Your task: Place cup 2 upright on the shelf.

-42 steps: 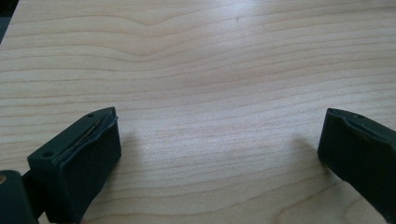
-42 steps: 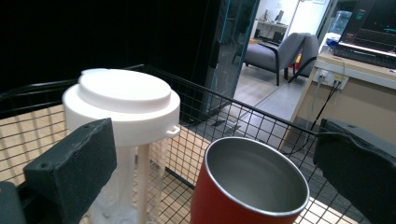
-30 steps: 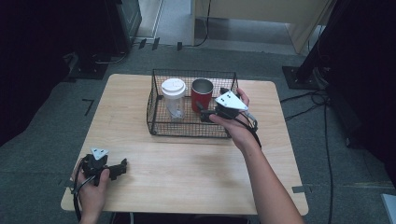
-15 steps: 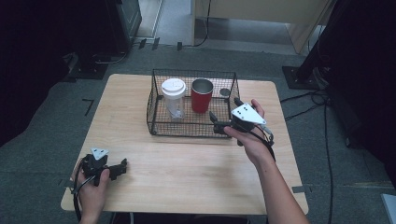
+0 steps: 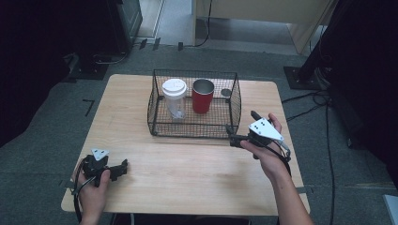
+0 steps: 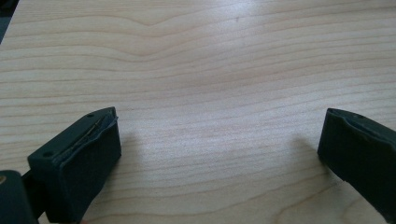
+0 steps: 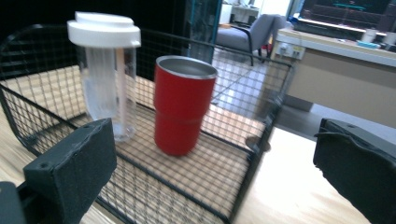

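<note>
We see a wire basket (image 5: 195,105) standing on the far middle of the wooden table (image 5: 187,164). Inside it a red cup (image 5: 202,95) stands upright toward the right, and just to its left stands a clear bottle (image 5: 174,99) with a white lid, also upright; the two are close together, and we cannot tell whether they touch. A small round disc (image 5: 226,93) sits by the basket's far right corner; whether it lies inside or outside the wire we cannot tell.

We find the right hand-held gripper (image 5: 238,137) just off the basket's near right corner, above the table, its jaws pointing left toward the wire. In the right gripper view its jaws stand wide apart with nothing between them, released, and the cup (image 7: 183,109) and bottle (image 7: 106,70) show beyond them through the mesh (image 7: 154,182).

We find the left hand-held gripper (image 5: 123,167) at the near left of the table, well apart from the basket, with the person's hand around it. In the left gripper view its jaws are likewise spread wide, empty, low over the bare wood (image 6: 210,93).
</note>
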Action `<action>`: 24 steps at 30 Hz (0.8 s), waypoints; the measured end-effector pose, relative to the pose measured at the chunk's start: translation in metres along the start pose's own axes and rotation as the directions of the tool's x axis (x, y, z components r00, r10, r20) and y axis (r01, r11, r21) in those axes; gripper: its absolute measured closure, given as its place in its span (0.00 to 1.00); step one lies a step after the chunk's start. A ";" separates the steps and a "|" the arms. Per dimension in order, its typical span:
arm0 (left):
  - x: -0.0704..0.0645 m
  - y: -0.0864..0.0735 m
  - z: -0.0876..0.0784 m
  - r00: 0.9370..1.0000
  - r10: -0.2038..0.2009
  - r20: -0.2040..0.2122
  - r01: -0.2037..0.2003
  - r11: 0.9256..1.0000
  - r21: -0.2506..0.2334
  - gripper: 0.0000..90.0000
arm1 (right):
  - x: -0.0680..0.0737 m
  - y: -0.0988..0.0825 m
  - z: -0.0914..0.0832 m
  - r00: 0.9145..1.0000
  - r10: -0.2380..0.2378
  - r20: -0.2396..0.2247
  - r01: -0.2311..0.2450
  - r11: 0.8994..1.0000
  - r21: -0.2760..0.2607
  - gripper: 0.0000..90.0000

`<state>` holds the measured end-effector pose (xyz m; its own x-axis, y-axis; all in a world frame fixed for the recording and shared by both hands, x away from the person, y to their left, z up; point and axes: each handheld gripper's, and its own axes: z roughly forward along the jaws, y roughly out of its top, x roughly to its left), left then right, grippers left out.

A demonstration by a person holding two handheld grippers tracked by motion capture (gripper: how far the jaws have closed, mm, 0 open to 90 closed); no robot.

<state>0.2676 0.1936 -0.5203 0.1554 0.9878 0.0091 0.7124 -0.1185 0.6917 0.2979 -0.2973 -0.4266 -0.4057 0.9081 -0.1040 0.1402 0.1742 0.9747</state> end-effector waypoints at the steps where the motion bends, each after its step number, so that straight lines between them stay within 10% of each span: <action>1: 0.000 0.000 0.000 1.000 0.000 0.000 0.000 1.000 0.000 0.00 | -0.002 -0.003 -0.002 1.000 -0.002 0.008 0.002 1.000 0.003 0.00; 24: 0.000 0.000 0.000 1.000 0.000 0.000 0.000 1.000 0.000 0.00 | -0.034 -0.070 -0.057 0.991 0.054 0.122 -0.065 0.993 0.094 0.00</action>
<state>0.2675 0.1936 -0.5204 0.1550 0.9879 0.0092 0.7123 -0.1183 0.6918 0.2502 -0.3624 -0.4801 -0.2842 0.9558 -0.0751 0.2507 0.1497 0.9564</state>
